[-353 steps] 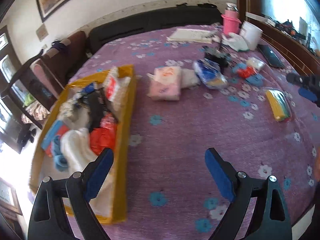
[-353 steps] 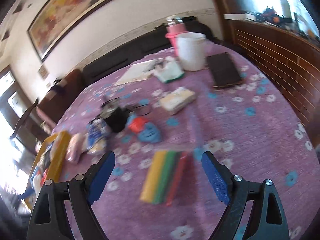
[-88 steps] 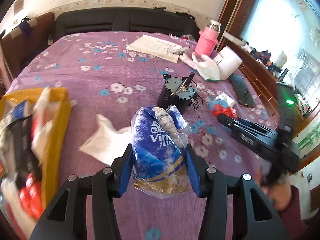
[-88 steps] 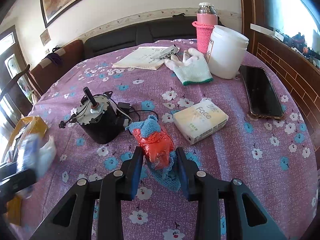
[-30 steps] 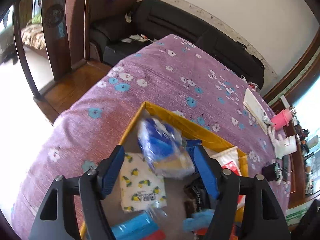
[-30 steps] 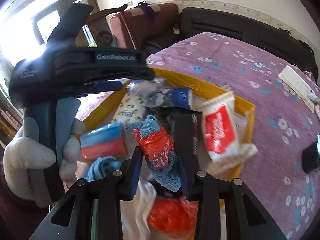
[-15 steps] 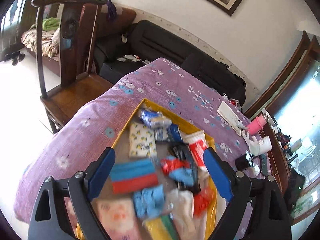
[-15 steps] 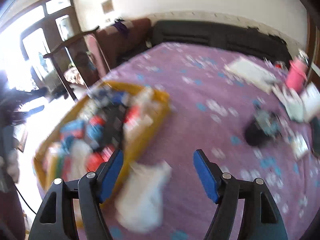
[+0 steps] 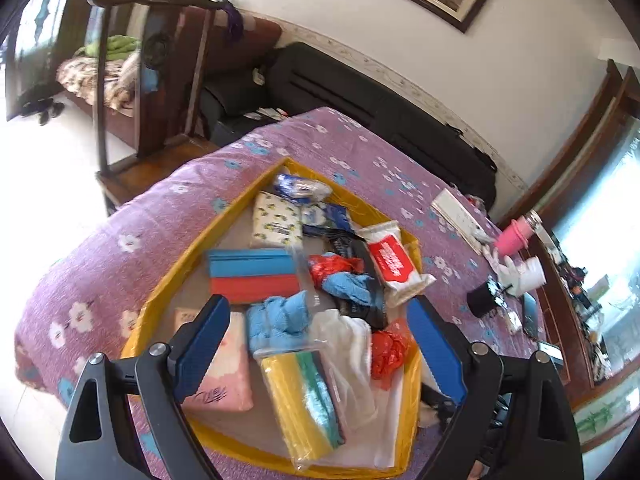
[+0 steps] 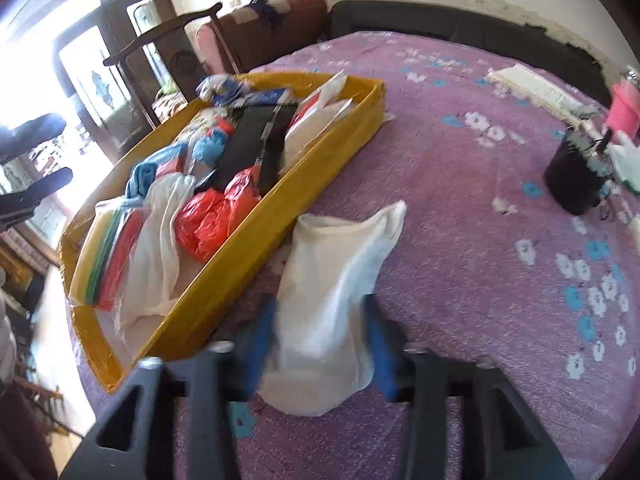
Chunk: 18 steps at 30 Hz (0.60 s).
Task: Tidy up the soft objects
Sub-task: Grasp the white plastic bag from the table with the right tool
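- My left gripper hangs over the yellow tray, its jaws spread wide with nothing between them.
- My right gripper has just been closing; its blurred blue pads sit on either side of the white cloth, and I cannot tell whether they press it yet.
- The cloth lies on the purple flowered table cover, just outside the tray's near wall.
- The tray holds a blue-and-red pack, a pink packet, red bags and blue cloths.
- A black motor stands well apart on the table.
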Tool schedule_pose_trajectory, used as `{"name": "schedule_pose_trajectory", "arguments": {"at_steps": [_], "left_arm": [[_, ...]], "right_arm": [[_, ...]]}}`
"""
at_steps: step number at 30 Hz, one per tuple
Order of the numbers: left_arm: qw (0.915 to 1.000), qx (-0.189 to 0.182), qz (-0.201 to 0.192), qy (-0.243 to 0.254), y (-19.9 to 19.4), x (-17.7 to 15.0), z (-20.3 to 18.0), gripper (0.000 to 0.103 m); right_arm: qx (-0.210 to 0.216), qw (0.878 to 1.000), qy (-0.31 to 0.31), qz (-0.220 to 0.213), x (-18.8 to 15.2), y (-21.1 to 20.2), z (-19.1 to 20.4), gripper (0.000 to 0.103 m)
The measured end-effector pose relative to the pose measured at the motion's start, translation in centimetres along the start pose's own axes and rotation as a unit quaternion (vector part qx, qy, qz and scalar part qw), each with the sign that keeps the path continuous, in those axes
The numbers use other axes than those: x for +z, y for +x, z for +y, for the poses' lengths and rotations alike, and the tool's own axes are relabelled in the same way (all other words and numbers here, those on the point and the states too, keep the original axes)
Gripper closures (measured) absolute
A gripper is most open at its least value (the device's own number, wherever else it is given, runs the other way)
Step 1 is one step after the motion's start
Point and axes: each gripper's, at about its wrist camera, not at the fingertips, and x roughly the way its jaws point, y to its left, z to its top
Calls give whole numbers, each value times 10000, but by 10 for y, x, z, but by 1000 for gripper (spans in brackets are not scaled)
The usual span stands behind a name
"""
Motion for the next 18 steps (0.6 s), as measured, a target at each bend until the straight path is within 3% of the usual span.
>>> {"name": "schedule_pose_trajectory", "arguments": {"at_steps": [2,4,8,14,16,18], "left_arm": [[9996,169,-128,-178,-3,-3,5,13],[9989,247,-303,-277,-6,-3,7,13],[9954,716,-637,-17,-8,-6,3,13],[9962,601,-610,-132,-12,-8,14,13],[9966,571,-563,-179,-15,-10,20,13],[9966,567,-561,-197,-19,-11,24,13]], "right_arm": [[-91,9999,79,-78,-2,-7,-4,81],[-252,9993,185,-223,-1,-19,-7,81],[-255,9976,287,-581,5,-49,-2,81],[14,9966,-161,-813,16,-70,39,81],[-195,9960,-298,-818,18,-65,43,81],[-619,9949,-425,-677,13,-54,42,74]]}}
